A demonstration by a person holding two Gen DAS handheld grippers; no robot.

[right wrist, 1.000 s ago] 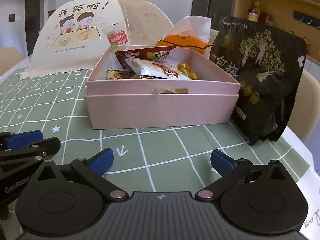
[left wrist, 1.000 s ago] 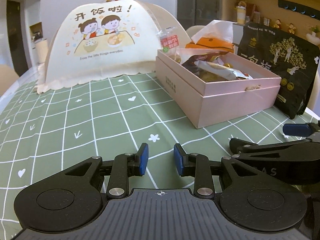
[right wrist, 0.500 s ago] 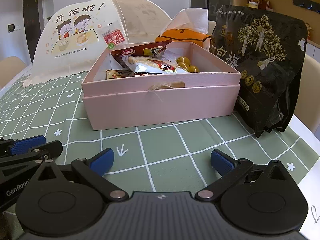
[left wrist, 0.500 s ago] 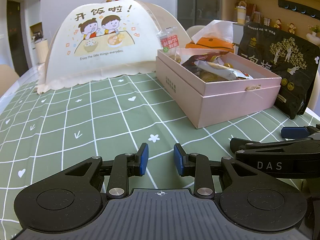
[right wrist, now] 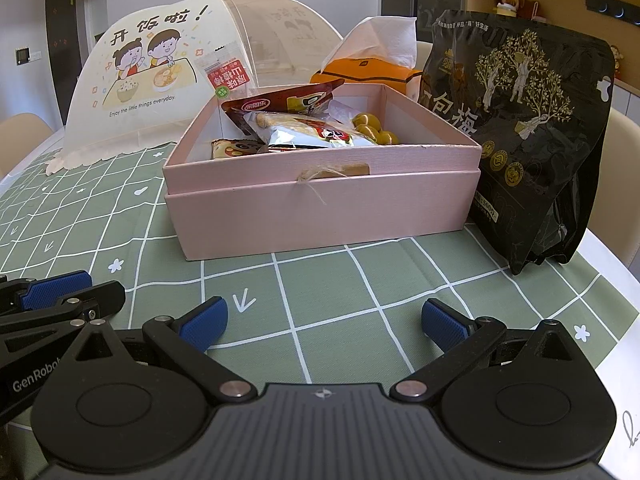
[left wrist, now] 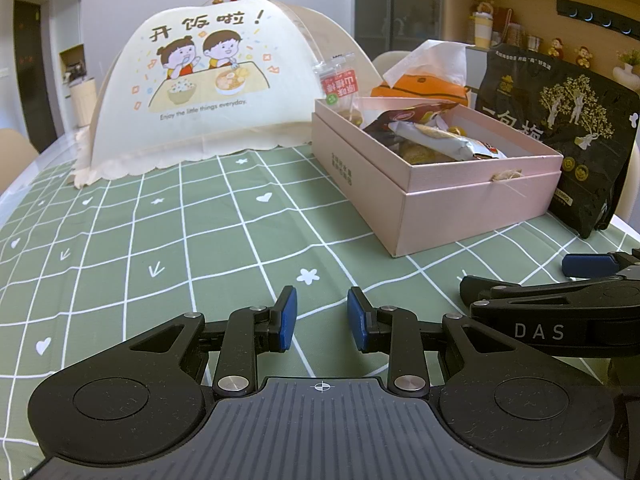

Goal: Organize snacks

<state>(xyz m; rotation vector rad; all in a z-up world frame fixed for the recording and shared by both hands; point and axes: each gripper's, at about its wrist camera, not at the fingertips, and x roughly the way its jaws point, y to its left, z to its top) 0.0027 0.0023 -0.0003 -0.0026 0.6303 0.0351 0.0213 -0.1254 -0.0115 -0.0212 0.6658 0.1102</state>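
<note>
An open pink box [right wrist: 320, 208] stands on the green checked tablecloth and holds several snack packets [right wrist: 304, 132]; it also shows in the left wrist view [left wrist: 452, 200]. A large black snack bag [right wrist: 528, 128] stands upright against the box's right side, seen too in the left wrist view [left wrist: 568, 136]. My left gripper [left wrist: 321, 318] hovers low over the cloth, left of and short of the box, jaws a narrow gap apart and empty. My right gripper [right wrist: 324, 320] is wide open and empty, in front of the box.
A cream mesh food cover [left wrist: 200, 92] with a cartoon print stands at the back left. An orange tissue box [right wrist: 368, 70] sits behind the pink box. The table's right edge [right wrist: 616, 264] runs close by the black bag.
The right gripper has risen and moved closer to the pink box, so I see further into it. The left gripper has barely moved. Both jaws stay as they were.
</note>
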